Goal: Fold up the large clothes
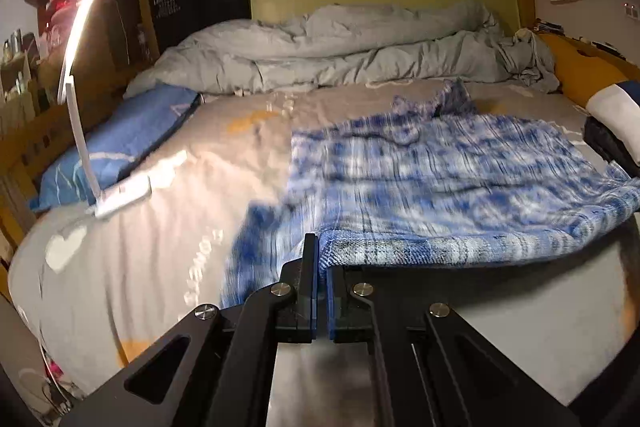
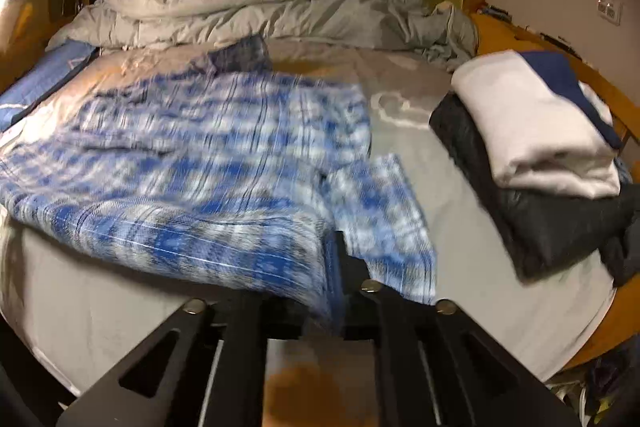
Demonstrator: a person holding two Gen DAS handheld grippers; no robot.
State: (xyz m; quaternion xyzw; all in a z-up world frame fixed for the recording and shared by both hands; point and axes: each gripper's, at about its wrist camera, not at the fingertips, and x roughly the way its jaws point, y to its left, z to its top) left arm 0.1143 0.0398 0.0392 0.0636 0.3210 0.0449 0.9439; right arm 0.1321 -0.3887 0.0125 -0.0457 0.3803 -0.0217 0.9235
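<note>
The blue plaid shirt (image 1: 440, 179) lies spread on the bed (image 1: 160, 227). The left gripper (image 1: 322, 259) and right gripper (image 2: 334, 259) each have jaws clamped on its near hem, lifted. Next, the hem needs carrying toward the far collar evenly.

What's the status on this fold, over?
Left gripper shut on shirt hem. Right gripper pinching the same hem. Near edge lifted off bed. Folded stack to the right, clear.
</note>
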